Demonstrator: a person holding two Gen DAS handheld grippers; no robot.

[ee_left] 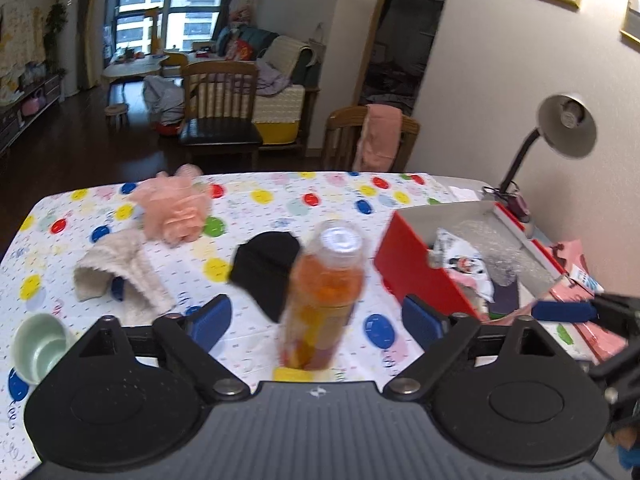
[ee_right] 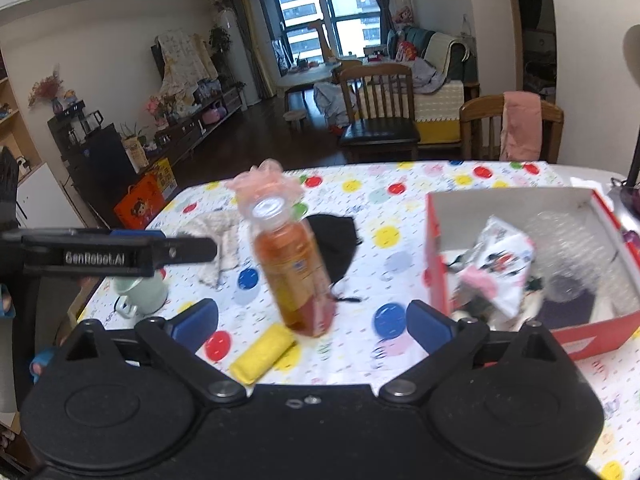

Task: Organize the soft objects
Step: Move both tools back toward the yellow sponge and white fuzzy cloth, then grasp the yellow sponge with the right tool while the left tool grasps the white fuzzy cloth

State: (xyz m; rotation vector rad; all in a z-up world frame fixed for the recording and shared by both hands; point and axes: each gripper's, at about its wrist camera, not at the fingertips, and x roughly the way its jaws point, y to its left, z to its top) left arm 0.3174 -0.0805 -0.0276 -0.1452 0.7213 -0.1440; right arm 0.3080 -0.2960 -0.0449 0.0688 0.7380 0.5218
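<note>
We see a peach mesh bath puff (ee_left: 174, 210) lying at the table's far side, a cream knitted cloth (ee_left: 120, 276) crumpled near it, a black fabric piece (ee_left: 266, 268) lying flat mid-table, and a yellow sponge (ee_right: 262, 354) at the near edge; a red box (ee_right: 436, 256) holds patterned fabric (ee_right: 502, 262).

Orange drink bottle (ee_left: 324, 292), green mug (ee_left: 38, 346), desk lamp (ee_left: 560, 128)
</note>
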